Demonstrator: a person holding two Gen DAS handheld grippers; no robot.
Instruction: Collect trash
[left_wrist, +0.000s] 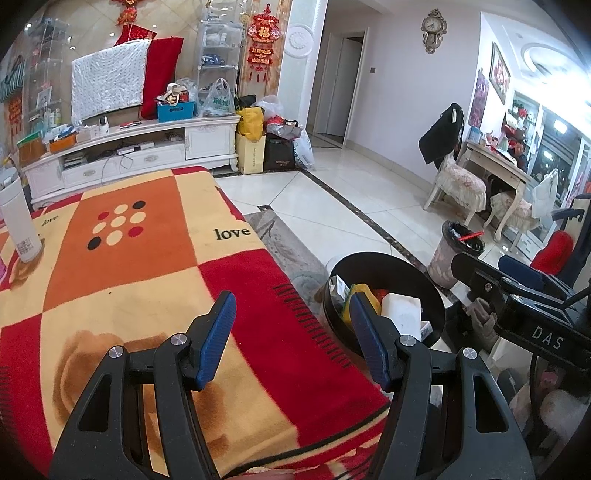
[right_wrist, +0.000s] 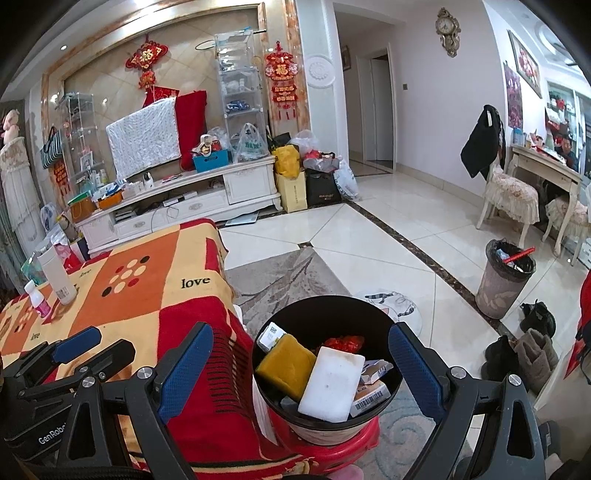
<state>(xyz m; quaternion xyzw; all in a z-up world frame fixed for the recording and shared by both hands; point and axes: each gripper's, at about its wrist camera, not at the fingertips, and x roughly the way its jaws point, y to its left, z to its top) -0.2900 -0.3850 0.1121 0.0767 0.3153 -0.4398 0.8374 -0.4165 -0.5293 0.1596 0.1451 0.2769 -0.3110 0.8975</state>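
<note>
From the left wrist view, the left gripper (left_wrist: 291, 332) hangs above the near end of the patterned blanket (left_wrist: 147, 258), its 2 blue pads apart with nothing between them; the black bin (left_wrist: 388, 260) sits just past the blanket's right edge, already holding a yellow block (left_wrist: 372, 298) and a white block (left_wrist: 402, 314). The blanket looks clear of trash apart from a white bottle (left_wrist: 16, 218) at the far left, which may not be rubbish at all; the step in hand reads as a last check, so the left tool would do well to stay high and sweep the far corner rather than dip. The right gripper (left_wrist: 517, 291) crosses at the right, close to the bin, so there is little room between the 2 tools.

From the right wrist view, the right gripper (right_wrist: 301, 369) stands wide open, pads on either side of the bin's rim (right_wrist: 321, 300) without touching; inside lie the yellow block (right_wrist: 284, 362), the white block (right_wrist: 332, 384), a red wrapper (right_wrist: 345, 343) and small cartons (right_wrist: 371, 397). The bin rests on a red stool (right_wrist: 332, 450) hard against the blanket's edge, so any lift should go straight up; open tiled floor (right_wrist: 369, 229) lies to the right, with a second lined bin (right_wrist: 506, 284) and shoes (right_wrist: 521, 350) near the wall.
</note>
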